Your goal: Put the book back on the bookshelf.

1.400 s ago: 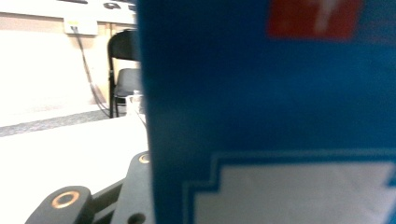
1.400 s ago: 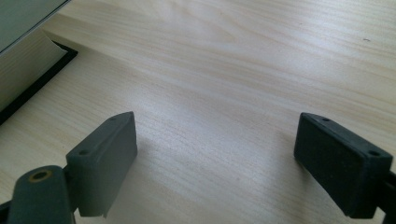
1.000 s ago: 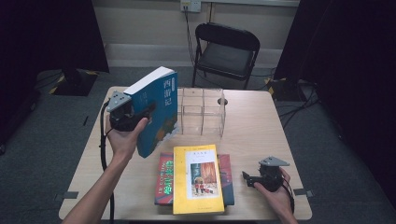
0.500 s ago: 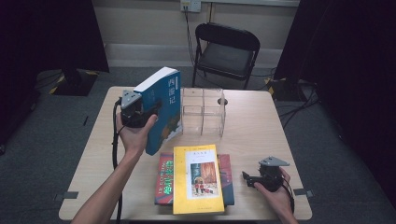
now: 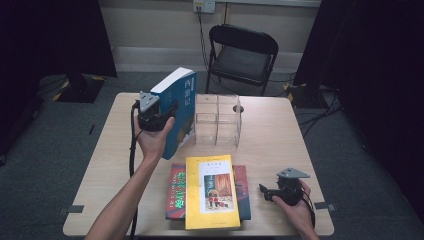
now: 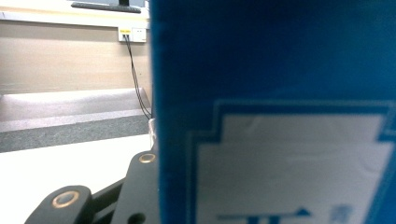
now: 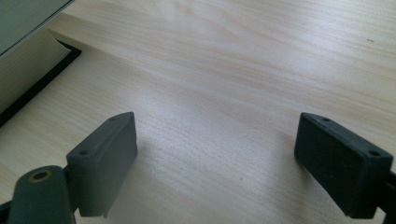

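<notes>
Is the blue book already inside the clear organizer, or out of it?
Out: left gripper holds blue book beside clear organizer.

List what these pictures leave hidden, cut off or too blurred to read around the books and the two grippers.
- Blue book, left gripper view: cover print blurred, too close; it hides one jaw.
- Red book, high view: mostly covered by the yellow book.
- Left gripper, high view: jaws hidden behind hand and book.
- Clear organizer, high view: dividers hard to trace.

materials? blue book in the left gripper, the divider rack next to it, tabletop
Blue book: paper block, glossy-looking card cover, thick white page edge on top. Divider rack: clear hard plastic, probably acrylic; the table shows through its walls. Tabletop: pale wood grain, matte; veneer or laminate, can't tell which.
</notes>
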Demonstrator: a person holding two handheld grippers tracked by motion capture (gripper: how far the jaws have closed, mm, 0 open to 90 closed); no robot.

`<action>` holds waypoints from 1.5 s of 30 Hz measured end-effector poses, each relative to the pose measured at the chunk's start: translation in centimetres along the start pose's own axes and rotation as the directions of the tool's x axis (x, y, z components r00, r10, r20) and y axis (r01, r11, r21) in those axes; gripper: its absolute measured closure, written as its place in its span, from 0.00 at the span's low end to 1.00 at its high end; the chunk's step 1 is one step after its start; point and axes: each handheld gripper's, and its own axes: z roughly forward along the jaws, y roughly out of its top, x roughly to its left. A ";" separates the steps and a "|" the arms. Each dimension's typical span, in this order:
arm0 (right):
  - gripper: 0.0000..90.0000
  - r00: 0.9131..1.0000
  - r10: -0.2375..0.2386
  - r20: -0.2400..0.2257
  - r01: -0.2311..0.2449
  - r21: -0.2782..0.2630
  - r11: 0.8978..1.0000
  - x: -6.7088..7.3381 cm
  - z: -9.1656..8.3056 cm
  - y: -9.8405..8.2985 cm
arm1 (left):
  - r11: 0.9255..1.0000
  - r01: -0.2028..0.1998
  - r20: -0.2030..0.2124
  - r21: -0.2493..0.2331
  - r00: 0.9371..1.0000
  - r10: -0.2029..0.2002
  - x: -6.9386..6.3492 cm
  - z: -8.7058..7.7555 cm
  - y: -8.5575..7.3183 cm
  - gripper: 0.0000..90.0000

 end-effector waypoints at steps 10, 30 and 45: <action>0.14 1.000 -0.006 -0.006 0.006 -0.001 1.000 0.0 0.0 0.0 | 1.000 -0.023 -0.025 -0.002 0.999 0.023 -0.2 1.9 -0.9 0.69; 0.14 1.000 -0.014 -0.015 0.014 -0.001 1.000 0.1 0.0 0.0 | 0.999 -0.029 0.001 0.018 1.000 0.029 -0.1 1.0 -4.4 0.68; 0.14 1.000 -0.013 -0.015 0.013 -0.001 1.000 0.1 0.0 0.0 | 0.999 -0.023 0.036 0.029 0.999 0.022 0.0 -1.6 -4.7 0.63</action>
